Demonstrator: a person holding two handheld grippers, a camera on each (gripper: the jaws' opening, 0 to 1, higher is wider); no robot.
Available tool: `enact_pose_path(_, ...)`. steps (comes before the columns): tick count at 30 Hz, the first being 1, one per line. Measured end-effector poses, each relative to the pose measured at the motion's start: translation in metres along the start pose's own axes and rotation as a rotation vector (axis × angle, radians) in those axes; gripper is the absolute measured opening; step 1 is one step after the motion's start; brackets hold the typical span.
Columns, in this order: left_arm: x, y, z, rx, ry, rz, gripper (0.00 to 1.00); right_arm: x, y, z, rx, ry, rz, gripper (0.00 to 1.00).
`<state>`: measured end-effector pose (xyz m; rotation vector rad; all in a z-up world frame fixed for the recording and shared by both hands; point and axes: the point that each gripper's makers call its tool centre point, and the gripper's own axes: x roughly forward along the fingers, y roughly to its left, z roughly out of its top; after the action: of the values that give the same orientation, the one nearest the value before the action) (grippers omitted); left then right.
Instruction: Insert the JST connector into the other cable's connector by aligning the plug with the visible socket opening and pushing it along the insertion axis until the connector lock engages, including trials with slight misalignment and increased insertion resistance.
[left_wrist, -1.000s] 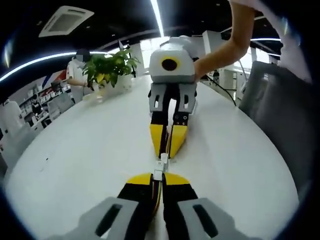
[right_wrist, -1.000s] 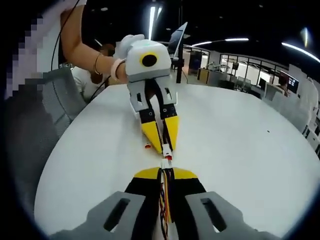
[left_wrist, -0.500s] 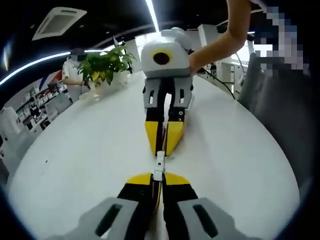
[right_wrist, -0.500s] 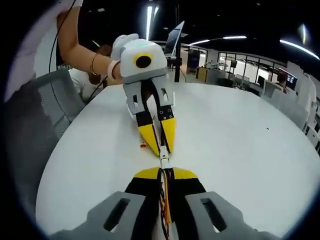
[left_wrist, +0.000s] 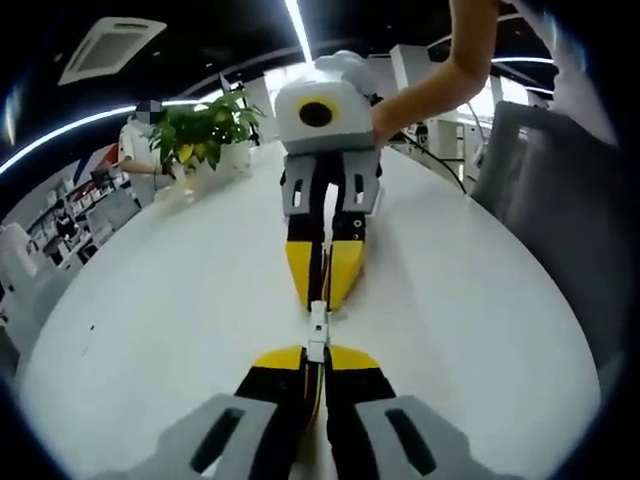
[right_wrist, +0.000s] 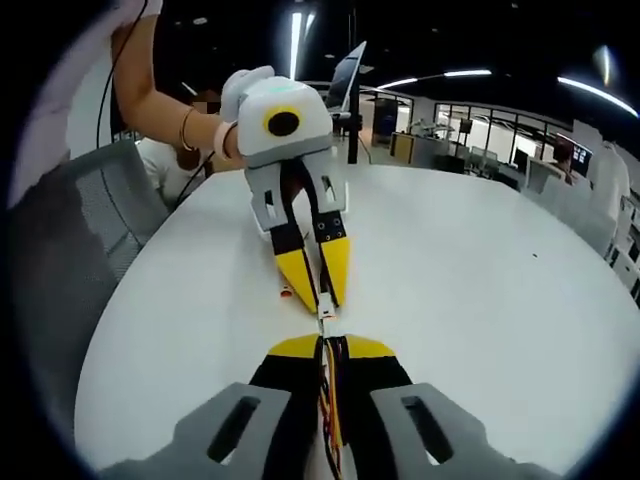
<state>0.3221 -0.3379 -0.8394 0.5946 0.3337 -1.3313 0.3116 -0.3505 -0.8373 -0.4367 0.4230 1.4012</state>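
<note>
The white table (left_wrist: 150, 330) is the landmark here. Nearest, low over its near part, the left gripper (left_wrist: 312, 352) has its 2 yellow-tipped jaws pressed together on a cable, so that a small white JST connector (left_wrist: 316, 335) juts out past the tips. In the right gripper view, the right gripper (right_wrist: 328, 345) is likewise clamped on a bundle of red and yellow wires (right_wrist: 329, 420), with its own white connector (right_wrist: 325, 315) at the tips. The 2 connectors meet nose to nose just above the table's middle; whether the lock has caught is too small to tell.

Risks, as I judge them: both grips sit on the wire or at the very back of the housings, so a push that runs off the insertion axis could tilt a connector, bend its pins, or let the cable slide through the jaws instead of seating. The 2 grippers' tips are almost touching, which leaves little travel for the final push. Extra force against resistance could buckle the short exposed length.

A little to one side of the join, a small red piece (right_wrist: 287, 291) lies on the table, clear of the axis. Farther back, at the table's far edge, a potted plant (left_wrist: 205, 130) stands well apart. A grey chair (right_wrist: 70, 260) sits beside the table, and beyond it the person's forearm (left_wrist: 440, 80) reaches in. Nothing blocks the mating line.
</note>
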Motion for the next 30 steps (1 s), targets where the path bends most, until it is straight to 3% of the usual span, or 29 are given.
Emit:
enact_pose_path(7,0.0001,0.0000,-0.0001,-0.007,0.007,0.001,0.00,0.0000,0.0013,0.0005,-0.021,0.016,-0.003,0.04)
enact_pose_path(15,-0.0020,-0.0068,-0.0007,-0.058,0.008,-0.051,0.00,0.0014,0.0068,-0.0004,-0.084,0.046,0.014,0.04)
enact_pose_path(19,-0.0022,-0.0087,0.0062,-0.127,-0.029,-0.067,0.00,0.0024,0.0094,0.0018,-0.104,0.040,0.031,0.04)
enact_pose_path(23,-0.0002,-0.0085,0.0036,-0.094,0.004,-0.068,0.00,0.0051,0.0081,0.0002,-0.116,0.056,0.030,0.04)
enact_pose_path(30,-0.0008,-0.0047,0.0061,-0.110,-0.005,-0.057,0.00,0.0038,0.0037,0.0025,-0.091,0.037,0.024,0.04)
